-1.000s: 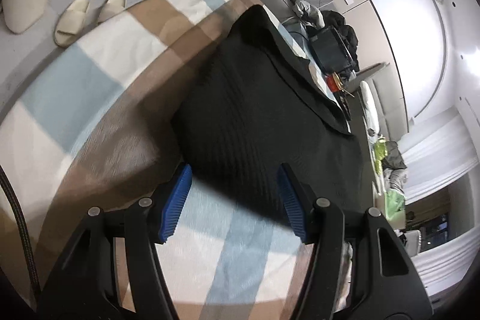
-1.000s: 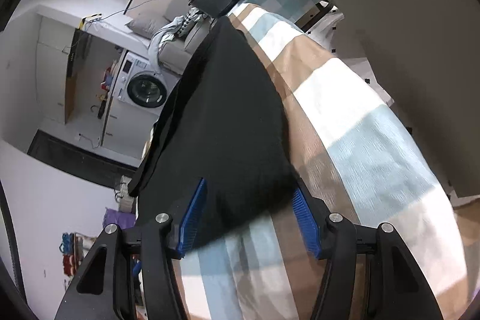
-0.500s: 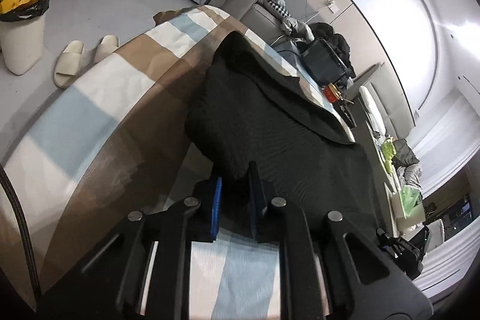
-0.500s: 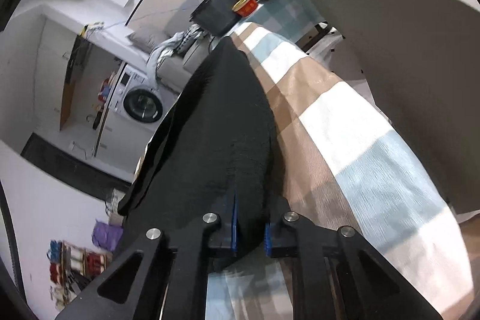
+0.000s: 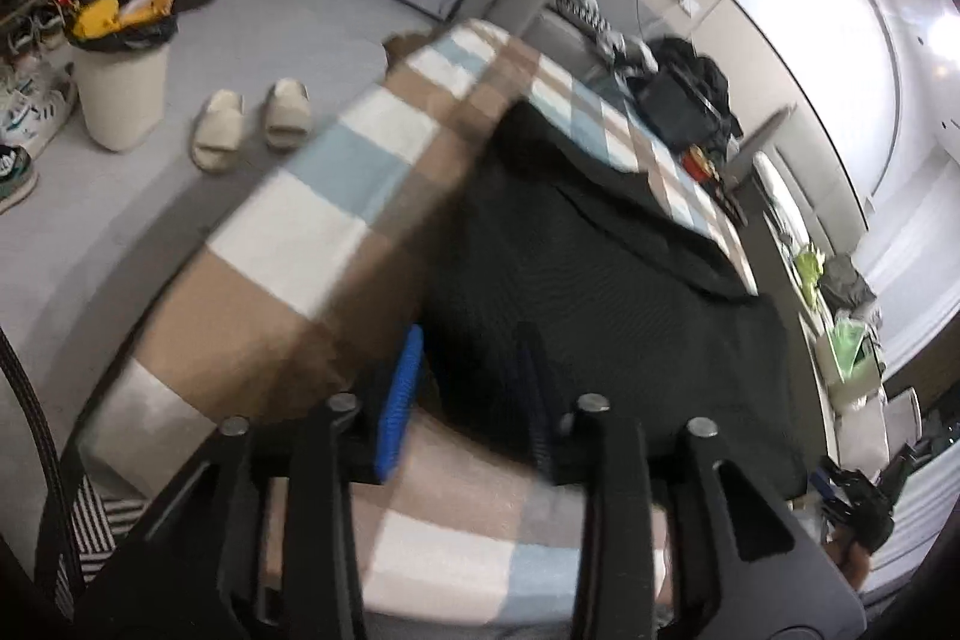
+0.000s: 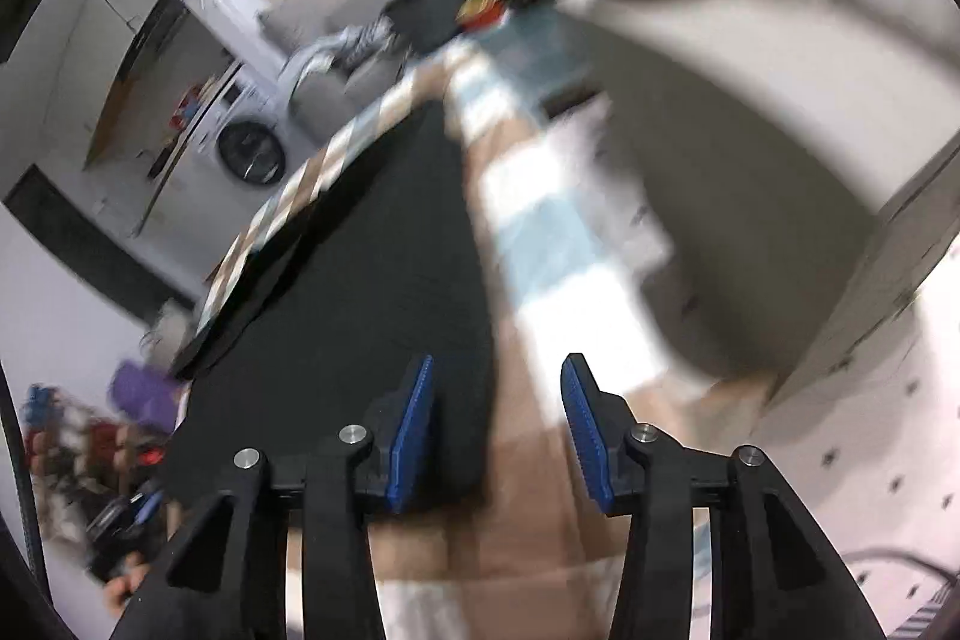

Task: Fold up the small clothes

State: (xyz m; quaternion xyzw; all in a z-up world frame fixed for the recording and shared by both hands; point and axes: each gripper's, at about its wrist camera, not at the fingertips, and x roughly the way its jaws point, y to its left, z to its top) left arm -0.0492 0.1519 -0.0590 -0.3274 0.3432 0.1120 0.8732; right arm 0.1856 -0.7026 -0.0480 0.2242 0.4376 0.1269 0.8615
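Black knitted garment (image 5: 600, 292) lies on the checked surface (image 5: 312, 220). Left claw (image 5: 468, 400) and right claw (image 6: 498, 424) are opening, each straddling the near hem unpinched; release both corners together.

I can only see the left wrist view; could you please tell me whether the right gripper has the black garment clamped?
Observer: No. The right gripper has its jaws opening, and neither pad presses on the black garment.
Operator: Thank you. Where does the garment's edge lie there?
Observer: Its side edge runs up between the two fingers, with bare checked blanket on the picture's right.
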